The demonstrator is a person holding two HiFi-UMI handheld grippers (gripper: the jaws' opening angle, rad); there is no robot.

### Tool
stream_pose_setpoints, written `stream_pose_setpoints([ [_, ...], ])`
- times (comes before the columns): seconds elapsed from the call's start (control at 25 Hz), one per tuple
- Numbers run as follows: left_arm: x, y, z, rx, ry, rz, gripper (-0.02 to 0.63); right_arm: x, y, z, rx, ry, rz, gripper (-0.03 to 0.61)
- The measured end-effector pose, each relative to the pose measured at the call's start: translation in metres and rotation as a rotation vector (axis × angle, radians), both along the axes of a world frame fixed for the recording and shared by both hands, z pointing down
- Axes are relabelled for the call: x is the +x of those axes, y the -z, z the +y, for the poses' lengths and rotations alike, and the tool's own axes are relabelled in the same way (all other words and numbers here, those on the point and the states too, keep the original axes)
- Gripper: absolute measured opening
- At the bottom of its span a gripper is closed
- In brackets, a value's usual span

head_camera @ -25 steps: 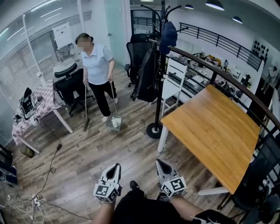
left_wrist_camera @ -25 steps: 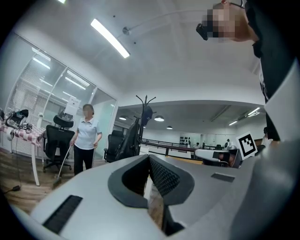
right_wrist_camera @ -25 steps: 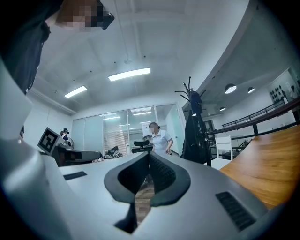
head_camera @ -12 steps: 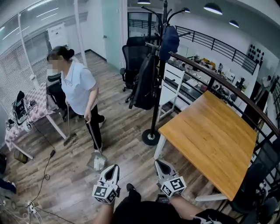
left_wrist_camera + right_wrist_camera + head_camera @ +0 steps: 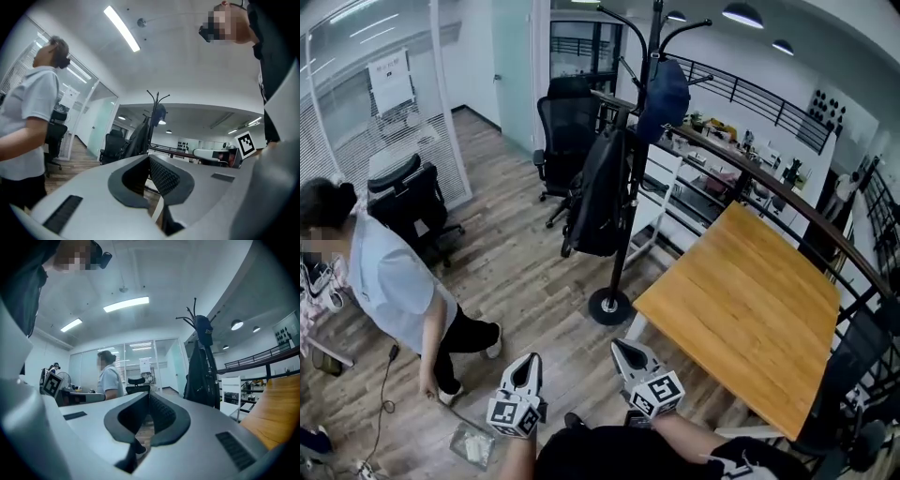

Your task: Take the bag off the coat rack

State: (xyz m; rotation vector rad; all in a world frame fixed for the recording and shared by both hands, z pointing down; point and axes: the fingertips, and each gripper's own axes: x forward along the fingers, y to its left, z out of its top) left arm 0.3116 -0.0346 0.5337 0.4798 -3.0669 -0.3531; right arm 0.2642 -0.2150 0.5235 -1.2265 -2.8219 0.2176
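Down at the bottom of the head view, the left gripper (image 5: 525,364) and the right gripper (image 5: 624,350) are held side by side above the wooden floor (image 5: 534,281). Both point toward the coat rack (image 5: 630,187). The left gripper's fingers (image 5: 161,176) are closed tight together and hold nothing. The right gripper's fingers (image 5: 161,413) are closed tight too, and they are also empty. The bag (image 5: 600,192) is black and hangs high on the coat rack, on the left side of its pole. It is well apart from both grippers. A blue cap (image 5: 664,89) hangs higher up, on the right side of the pole. The round foot of the coat rack (image 5: 609,307) stands on the floor just beside the near corner of a wooden table (image 5: 750,309). A black office chair (image 5: 562,131) stands behind the coat rack. On the left, a person in a light shirt (image 5: 389,281) bends over, near a dustpan (image 5: 473,442) that lies on the floor.
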Motion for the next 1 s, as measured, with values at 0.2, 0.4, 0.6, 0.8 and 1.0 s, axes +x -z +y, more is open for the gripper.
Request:
stream_pose_setpoints([
  [0.2,-0.052,0.000,0.015,-0.017,-0.035,-0.012,0.015,-0.048,0.006,0.026,0.009,0.012,-0.027,0.031],
  [0.4,-0.087,0.003,0.046,-0.027,0.011,-0.010,0.015,-0.081,0.004,0.059,0.016,0.025,-0.014,0.031],
  [0.6,-0.109,0.000,0.084,-0.017,0.090,0.018,0.015,-0.110,-0.003,0.089,0.031,0.063,0.008,0.031],
  [0.8,-0.142,-0.001,0.122,-0.029,0.131,0.024,0.015,-0.146,-0.006,0.121,0.032,0.135,-0.034,0.031],
  [1.0,-0.198,0.007,0.158,-0.047,0.153,-0.001,0.015,-0.198,-0.001,0.160,0.006,0.180,-0.055,0.031],
])
